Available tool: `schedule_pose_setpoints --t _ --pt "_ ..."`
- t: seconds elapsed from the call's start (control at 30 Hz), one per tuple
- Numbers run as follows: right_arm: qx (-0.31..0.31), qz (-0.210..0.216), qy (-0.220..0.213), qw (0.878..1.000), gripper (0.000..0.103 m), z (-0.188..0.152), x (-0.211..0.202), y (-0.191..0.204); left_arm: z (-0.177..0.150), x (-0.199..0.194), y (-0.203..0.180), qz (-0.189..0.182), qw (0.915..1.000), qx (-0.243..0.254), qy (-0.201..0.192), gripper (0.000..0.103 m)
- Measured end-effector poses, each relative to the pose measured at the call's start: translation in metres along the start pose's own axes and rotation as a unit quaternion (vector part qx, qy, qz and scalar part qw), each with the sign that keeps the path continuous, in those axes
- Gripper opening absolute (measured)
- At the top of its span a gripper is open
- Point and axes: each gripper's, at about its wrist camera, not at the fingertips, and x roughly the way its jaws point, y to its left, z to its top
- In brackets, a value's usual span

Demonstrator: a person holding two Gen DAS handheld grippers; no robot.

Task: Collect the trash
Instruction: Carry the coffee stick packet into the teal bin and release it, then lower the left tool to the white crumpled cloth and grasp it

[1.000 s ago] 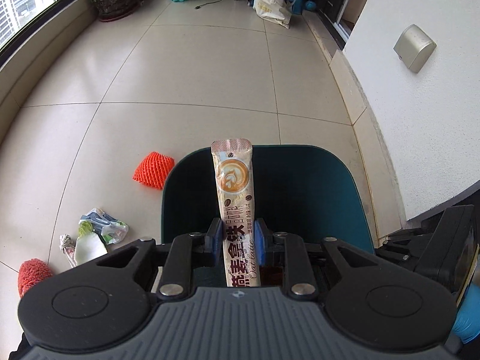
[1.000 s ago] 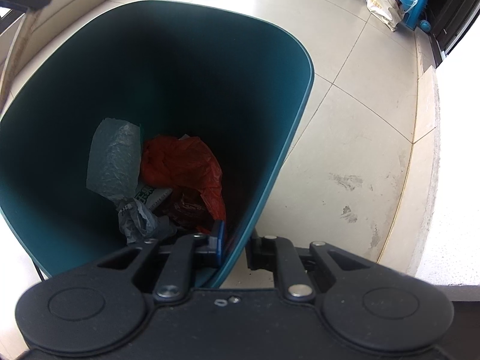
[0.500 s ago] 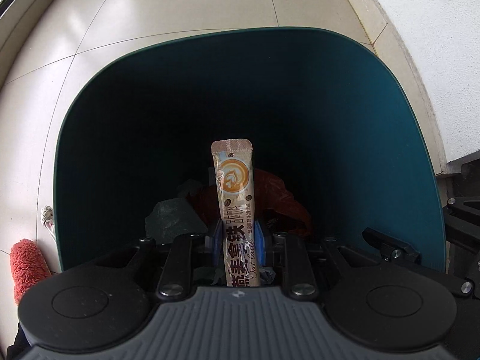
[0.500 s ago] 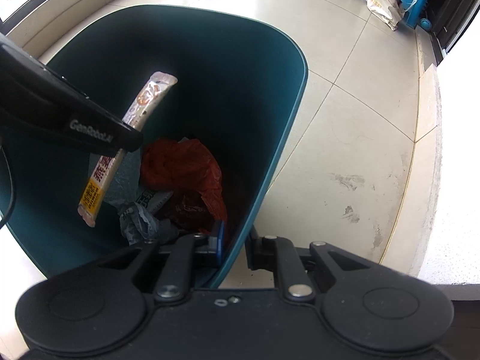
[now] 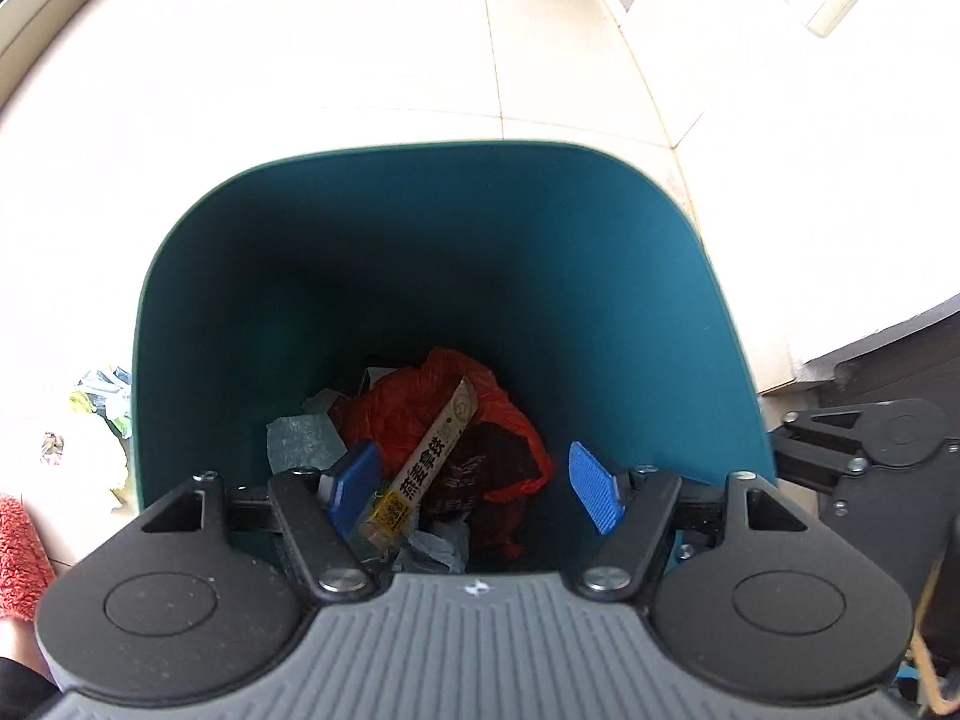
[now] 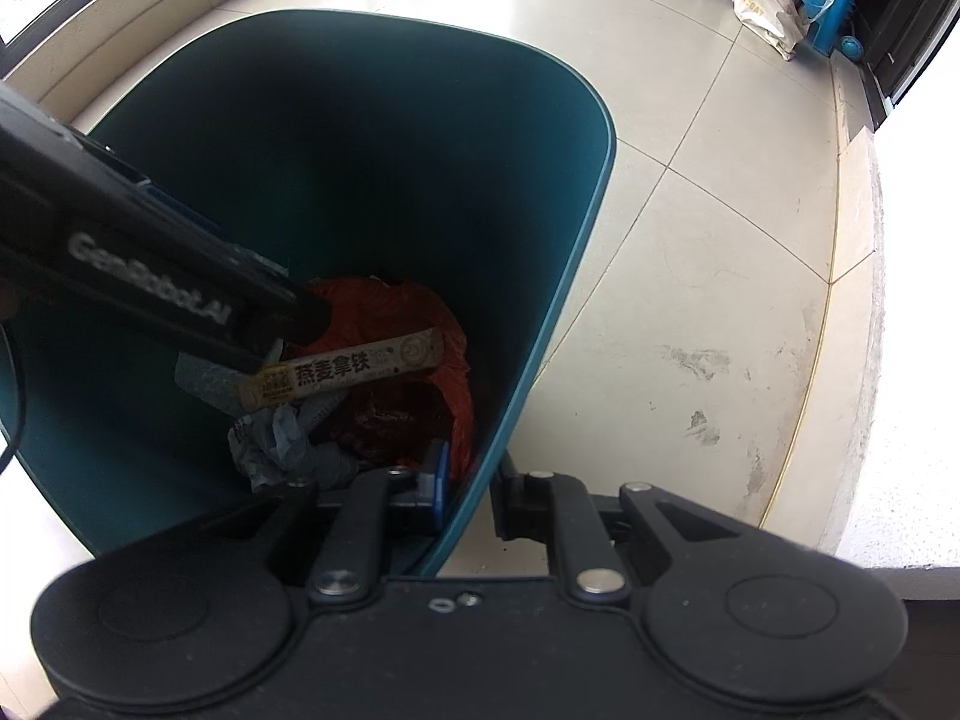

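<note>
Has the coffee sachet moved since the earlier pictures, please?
Yes. The coffee sachet has left the opening left claw and dropped onto the red bag at the bottom of the teal bin.

Teal bin (image 5: 630, 276); orange-red plastic bag (image 5: 414, 414); beige coffee sachet (image 5: 429, 462) with dark lettering; blue ribbed finger pads (image 5: 591, 495); cream floor tiles (image 6: 690, 228); pale grey-blue crumpled wrapper (image 6: 282, 444).

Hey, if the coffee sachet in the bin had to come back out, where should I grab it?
Pinch the coffee sachet across its flat upper end, coming straight down from above; it lies slanted on the orange bag, that end raised and unobstructed.
</note>
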Motion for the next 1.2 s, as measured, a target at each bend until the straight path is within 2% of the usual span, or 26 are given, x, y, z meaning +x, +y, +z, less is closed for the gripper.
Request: schedule_pose_setpoints --t 0.13,0.27,0.4,0.57,0.73,0.83,0.93,1.13,1.2 --pt "0.002 0.001 0.001 1.0 0.013 0.001 0.0 -0.001 -0.002 -0.044 0.018 -0.039 0.9979 -0.029 -0.044 0.07" --pt "0.005 -0.001 0.003 1.0 0.013 0.002 0.0 0.0 0.001 -0.084 0.04 -0.042 0.9936 -0.059 -0.087 0.082" --pt "0.005 -0.008 0.005 1.0 0.013 0.004 -0.002 0.003 0.001 -0.099 0.074 -0.022 0.9885 -0.104 -0.107 0.082" --pt "0.008 -0.016 0.01 1.0 0.012 0.007 0.002 0.007 -0.003 -0.107 0.14 0.042 0.9764 -0.178 -0.114 0.082" --pt "0.011 -0.019 0.005 1.0 0.011 0.012 0.003 0.01 -0.013 -0.083 0.21 0.133 0.9595 -0.225 -0.105 0.082" --pt "0.013 -0.021 0.003 1.0 0.011 0.016 0.003 0.011 -0.017 -0.059 0.251 0.157 0.9519 -0.251 -0.078 0.082" --pt "0.007 -0.027 0.002 1.0 0.011 0.018 0.003 0.014 -0.025 -0.035 0.293 0.162 0.9416 -0.291 -0.051 0.082" --pt "0.005 -0.025 0.014 1.0 0.01 0.014 0.007 0.012 -0.039 0.018 0.367 0.154 0.9151 -0.373 -0.012 0.082" --pt "-0.009 -0.026 0.024 0.999 0.01 0.014 0.011 0.014 -0.041 0.033 0.382 0.155 0.9125 -0.379 -0.002 0.082"
